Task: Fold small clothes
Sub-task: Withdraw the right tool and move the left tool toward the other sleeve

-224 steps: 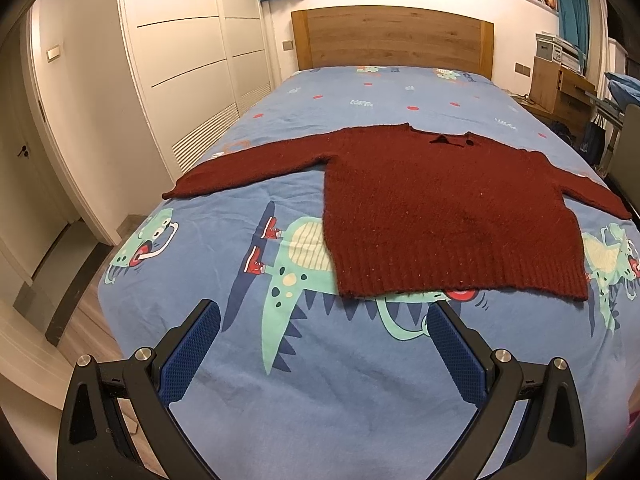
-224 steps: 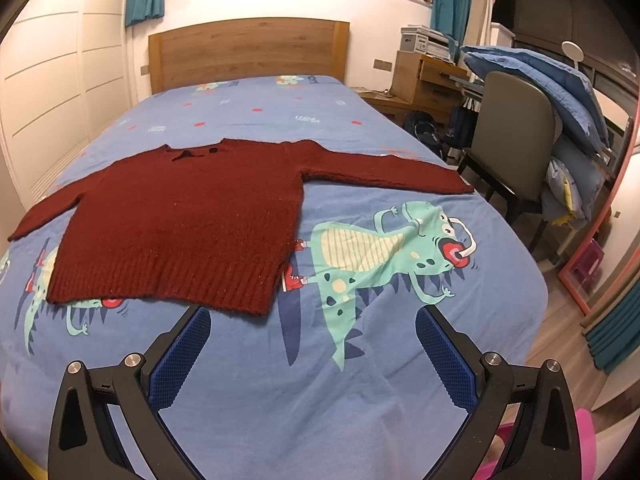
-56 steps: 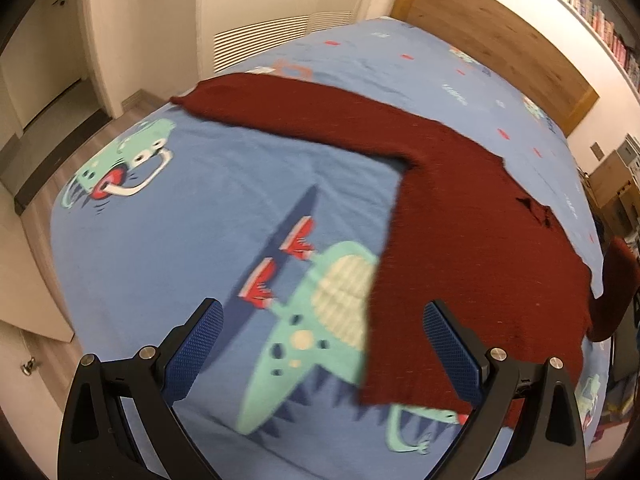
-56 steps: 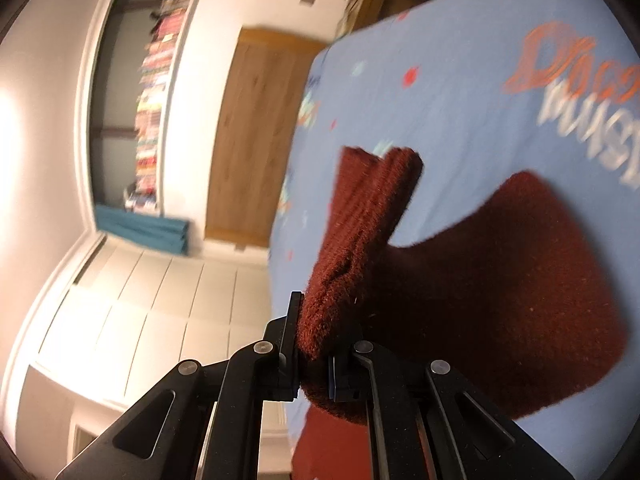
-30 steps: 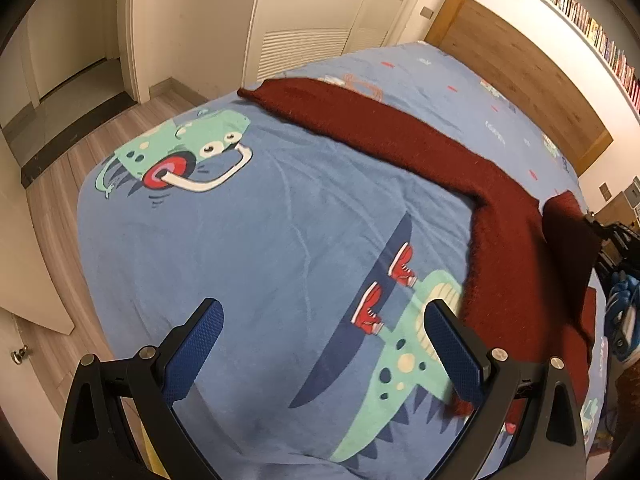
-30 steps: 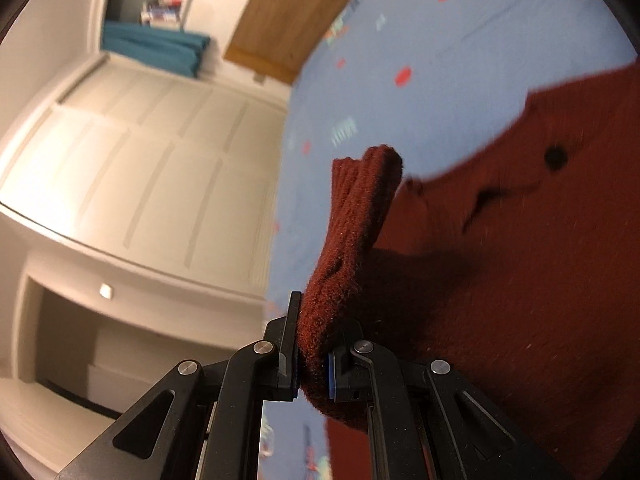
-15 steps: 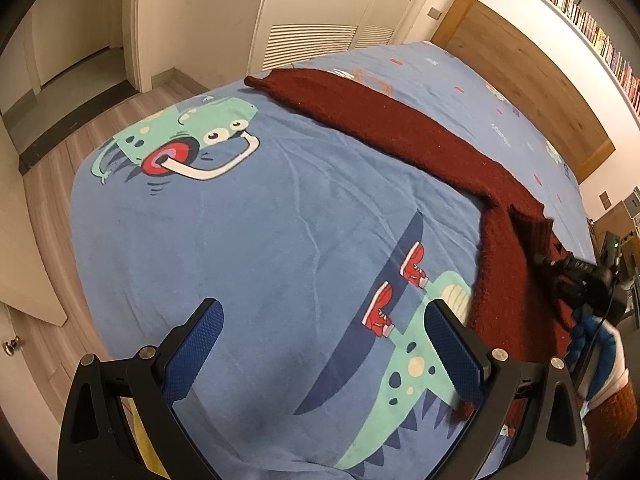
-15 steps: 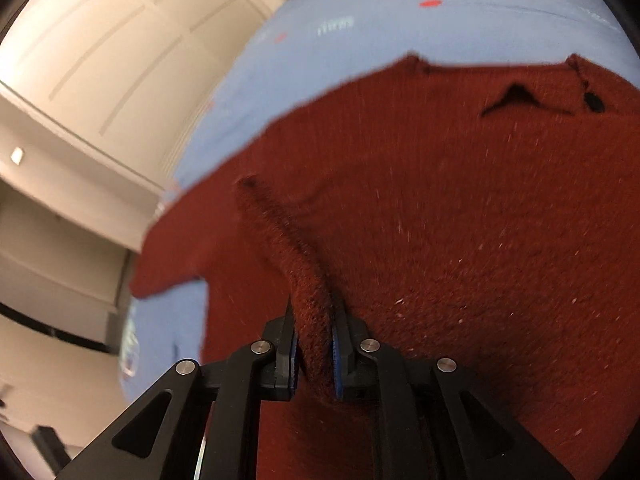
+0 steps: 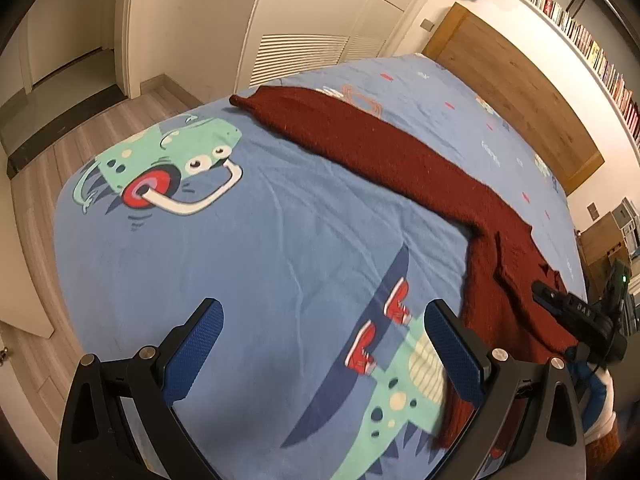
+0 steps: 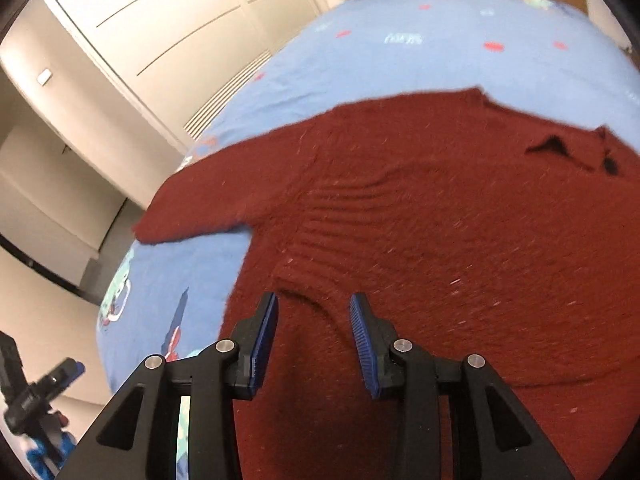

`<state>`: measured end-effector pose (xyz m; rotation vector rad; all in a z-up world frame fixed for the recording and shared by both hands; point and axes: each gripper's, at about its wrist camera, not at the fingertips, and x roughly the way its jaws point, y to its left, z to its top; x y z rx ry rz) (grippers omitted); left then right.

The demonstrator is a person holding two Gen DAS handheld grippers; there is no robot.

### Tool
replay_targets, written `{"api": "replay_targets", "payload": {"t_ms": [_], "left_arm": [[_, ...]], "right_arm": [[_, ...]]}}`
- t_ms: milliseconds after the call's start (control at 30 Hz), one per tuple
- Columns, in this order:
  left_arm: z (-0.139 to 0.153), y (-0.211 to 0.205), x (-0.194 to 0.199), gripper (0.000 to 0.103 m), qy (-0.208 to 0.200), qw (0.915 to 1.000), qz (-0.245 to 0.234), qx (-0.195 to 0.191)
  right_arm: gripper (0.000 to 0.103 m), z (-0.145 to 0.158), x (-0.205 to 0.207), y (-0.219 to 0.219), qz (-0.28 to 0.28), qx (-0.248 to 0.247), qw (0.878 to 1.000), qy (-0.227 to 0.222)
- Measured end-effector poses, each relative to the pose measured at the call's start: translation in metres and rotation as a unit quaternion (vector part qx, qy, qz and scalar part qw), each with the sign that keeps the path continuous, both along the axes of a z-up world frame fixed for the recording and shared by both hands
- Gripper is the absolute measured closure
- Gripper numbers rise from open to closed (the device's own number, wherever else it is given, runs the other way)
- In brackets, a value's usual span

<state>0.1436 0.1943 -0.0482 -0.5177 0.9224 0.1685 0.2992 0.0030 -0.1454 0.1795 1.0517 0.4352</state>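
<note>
- Dark red knitted sweater (image 10: 440, 220) lies on a blue dinosaur-print bed (image 9: 280, 248), one sleeve folded across its body.
- Right tongs (image 10: 314, 334) released above the folded cuff.
- Left tongs (image 9: 320, 344) spread wide, holding nothing.

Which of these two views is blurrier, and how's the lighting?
Right wrist view: the sweater and the bedspread are smeared by motion blur, while the right gripper stays crisp. Left wrist view: mostly sharp, softening near the sweater's hem; warm, dim indoor light, fisheye bending the headboard, dark vignette in the corners.
</note>
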Motion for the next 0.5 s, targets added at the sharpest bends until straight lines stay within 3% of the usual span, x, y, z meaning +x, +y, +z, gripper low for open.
{"api": "replay_targets", "payload": {"t_ms": [133,200,333,500], "left_arm": [[-0.001,0.011,0.010,0.004,-0.003,0.9999,0.016,0.000],[-0.004,0.018,0.016,0.004,-0.003,0.9998,0.020,-0.001],[-0.006,0.025,0.028,0.004,-0.003,0.9996,0.026,0.011],[-0.006,0.036,0.047,0.004,-0.009,0.9990,0.036,0.024]], "right_arm": [[0.064,-0.005,0.004,-0.004,-0.030,-0.041,0.999,-0.009],[0.064,-0.022,0.010,0.007,-0.034,-0.060,0.998,-0.003],[0.064,-0.037,0.006,0.023,-0.015,-0.071,0.997,0.004],[0.064,-0.026,-0.003,0.041,0.021,-0.060,0.998,-0.012]]}}
